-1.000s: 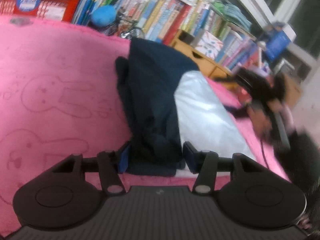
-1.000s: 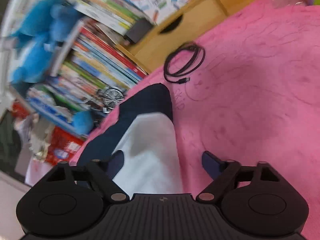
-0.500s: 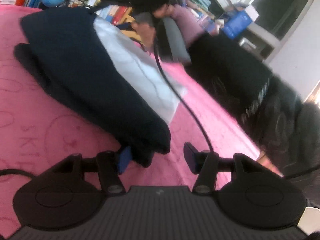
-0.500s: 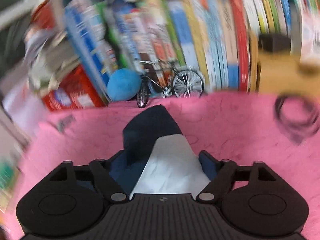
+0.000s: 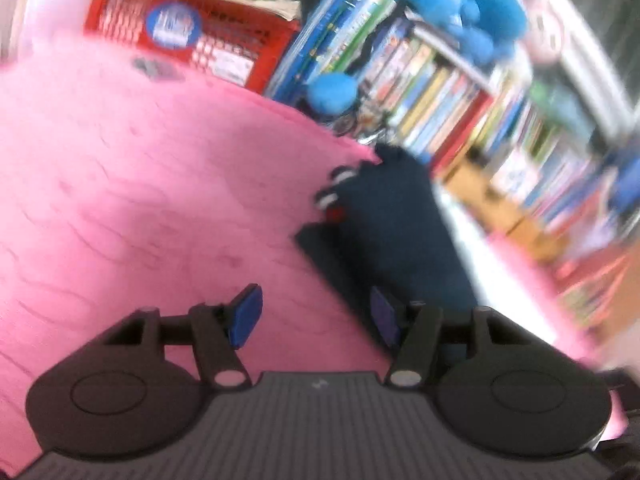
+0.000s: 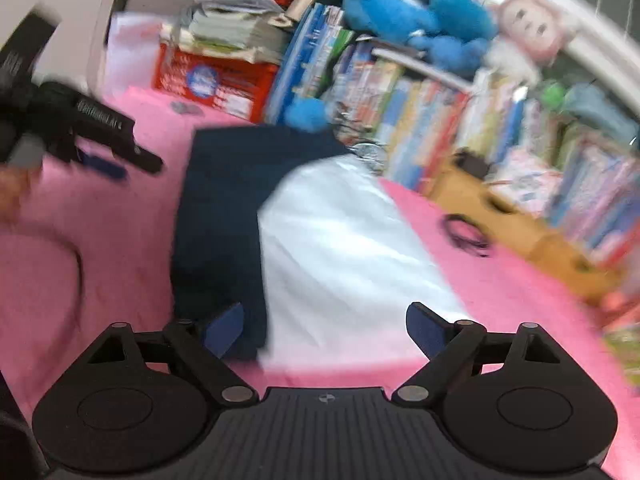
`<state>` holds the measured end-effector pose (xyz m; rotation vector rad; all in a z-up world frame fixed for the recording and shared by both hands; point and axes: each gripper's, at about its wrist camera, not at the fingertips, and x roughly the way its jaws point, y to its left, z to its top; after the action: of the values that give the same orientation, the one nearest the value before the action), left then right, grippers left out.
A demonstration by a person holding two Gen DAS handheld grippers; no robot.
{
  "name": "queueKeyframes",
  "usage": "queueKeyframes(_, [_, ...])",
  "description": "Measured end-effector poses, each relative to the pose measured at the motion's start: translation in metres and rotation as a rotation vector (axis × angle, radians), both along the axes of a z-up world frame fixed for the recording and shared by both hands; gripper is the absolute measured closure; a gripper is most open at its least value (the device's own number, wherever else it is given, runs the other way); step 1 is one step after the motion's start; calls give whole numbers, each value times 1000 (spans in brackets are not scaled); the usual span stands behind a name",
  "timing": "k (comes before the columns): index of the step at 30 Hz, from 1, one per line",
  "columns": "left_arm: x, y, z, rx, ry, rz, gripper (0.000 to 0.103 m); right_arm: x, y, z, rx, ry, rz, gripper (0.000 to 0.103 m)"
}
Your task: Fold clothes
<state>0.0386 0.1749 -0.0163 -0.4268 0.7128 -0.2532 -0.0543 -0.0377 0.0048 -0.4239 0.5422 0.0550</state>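
Both grippers, left [image 5: 316, 316] and right [image 6: 326, 330], gape empty over the folded garment [image 6: 280, 216]. Fold looks complete. Next: square the edges, or set it aside.

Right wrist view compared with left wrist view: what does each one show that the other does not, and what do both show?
Only the right wrist view shows the coiled black cable on the pink blanket, the pink plush doll on the shelf, and the left gripper from outside.

Only the left wrist view shows the small red and white detail at the garment's edge.

Both show the folded dark navy and white garment, the blue plush toy, the red box, the row of books, and open jaws holding nothing.
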Motion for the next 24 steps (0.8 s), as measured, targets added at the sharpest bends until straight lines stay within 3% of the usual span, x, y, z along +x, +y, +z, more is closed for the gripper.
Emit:
queueKeyframes(2, [-3,-9,-1,92,-7,-3,46,-19,13,-10,-96,-6,29,37])
queueKeyframes(3, [-6,-12,-2,116,-17,-4,46,-26,19,-13,-124,1,55,41])
queueKeyframes(5, [-11,-18,-3,148,-38,-11,46,-29,25,-18,-79,45,102,64])
queueKeyframes(6, [-13,-20,-3,149,-44,-14,45,-28,28,-19,-47,72,123,67])
queueKeyframes(9, [-13,-21,-4,140,-43,-23,44,-20,38,-28,-15,100,159,66])
queueKeyframes(11, [-16,-22,-4,147,-49,-29,44,-13,45,-32,-22,60,154,50])
queueKeyframes(13, [-19,-24,-3,155,-56,-41,44,-5,50,-36,-30,23,136,44])
queueKeyframes(16, [-22,-27,-2,145,-58,-67,44,-1,48,-30,-17,-29,113,52])
queueKeyframes(20, [-20,-29,-6,49,-19,-123,44,3,43,-19,-3,-104,75,66])
queueKeyframes(24, [-13,-36,-9,-15,0,-141,42,12,28,-6,9,-147,16,68])
